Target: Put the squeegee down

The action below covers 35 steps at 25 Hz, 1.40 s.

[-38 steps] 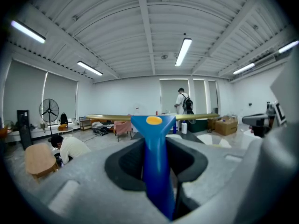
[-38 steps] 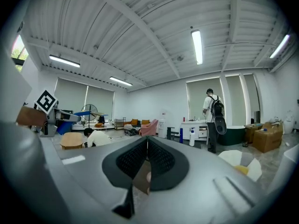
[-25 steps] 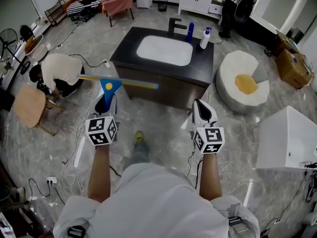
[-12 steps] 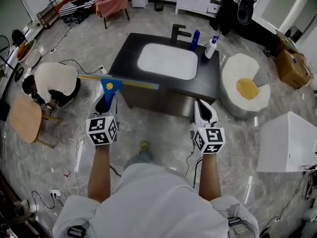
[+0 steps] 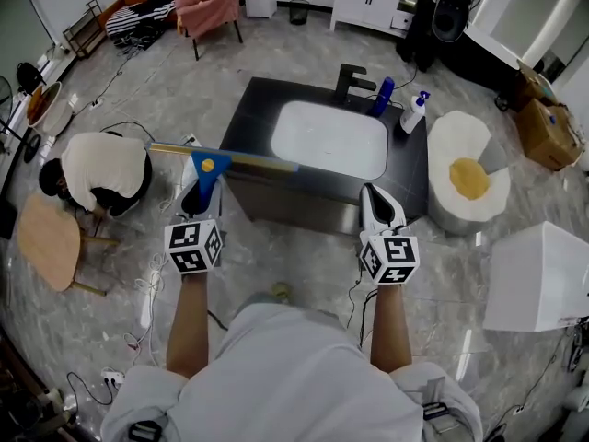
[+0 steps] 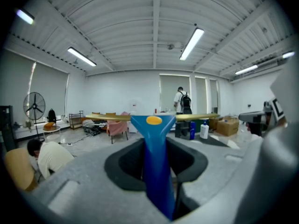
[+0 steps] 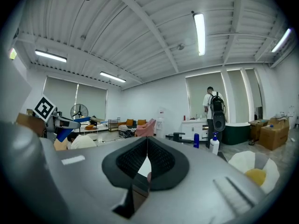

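Near the sink counter (image 5: pixel 250 113), the squeegee (image 5: pixel 210 166) is clamped in the left gripper (image 5: pixel 199 190), right gripper (image 5: pixel 374 193) closed, empty; the wide blade could get clipped on the edge.

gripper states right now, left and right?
Left gripper: closed on the blue handle of the squeegee.
Right gripper: closed, nothing between the jaws.

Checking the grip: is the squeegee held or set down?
Held: the left gripper clamps the squeegee by its blue handle, in the air.
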Available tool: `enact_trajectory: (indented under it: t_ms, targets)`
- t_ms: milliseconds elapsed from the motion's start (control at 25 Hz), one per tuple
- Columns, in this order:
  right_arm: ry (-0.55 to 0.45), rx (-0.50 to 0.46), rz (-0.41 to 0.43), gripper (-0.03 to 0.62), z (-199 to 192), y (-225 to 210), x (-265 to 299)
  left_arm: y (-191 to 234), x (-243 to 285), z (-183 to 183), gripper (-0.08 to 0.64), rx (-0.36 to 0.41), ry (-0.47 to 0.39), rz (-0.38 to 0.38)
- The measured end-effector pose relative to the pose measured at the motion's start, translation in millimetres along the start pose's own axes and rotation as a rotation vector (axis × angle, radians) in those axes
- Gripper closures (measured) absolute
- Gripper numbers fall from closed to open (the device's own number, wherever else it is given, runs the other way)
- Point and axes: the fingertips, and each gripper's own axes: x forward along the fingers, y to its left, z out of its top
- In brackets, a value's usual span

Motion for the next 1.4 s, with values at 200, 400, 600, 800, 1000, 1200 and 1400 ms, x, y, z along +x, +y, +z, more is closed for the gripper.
enact_trajectory:
  t_ms: [200, 400, 600, 800, 1000, 1200, 1400]
  targets:
    - [0.008, -0.011, -0.007, 0.588, 3.9, 9.1, 34.4, 27.9, 29.9, 2.5, 0.434, -0.012, 0.008, -0.013]
    - [0.016, -0.01, -0.031, 0.588, 6.1, 1.5, 55.7, 36.0, 56.7, 0.6, 0.434, -0.025, 0.02, -0.03]
    - [0.015, -0.011, -0.053, 0.588, 6.1, -11.8, 76.1, 38.1, 87.2, 1.5, 0.434, -0.025, 0.027, -0.049]
    - [0.011, -0.005, -0.061, 0.588, 4.6, -36.8, 109.8, 38.7, 129.7, 4.4, 0.434, -0.027, 0.029, -0.051]
    - [0.013, -0.001, -0.043, 0.588, 6.4, -57.6, 154.6, 41.7, 171.4, 8.4, 0.434, -0.021, 0.043, -0.043]
    - [0.023, -0.003, -0.02, 0.588, 7.8, -85.8, 203.2, 46.1, 221.3, 11.0, 0.434, -0.026, 0.066, -0.02]
    - [0.045, 0.002, -0.001, 0.588, 8.9, -114.2, 250.9, 46.5, 271.0, 15.8, 0.434, -0.032, 0.092, -0.008]
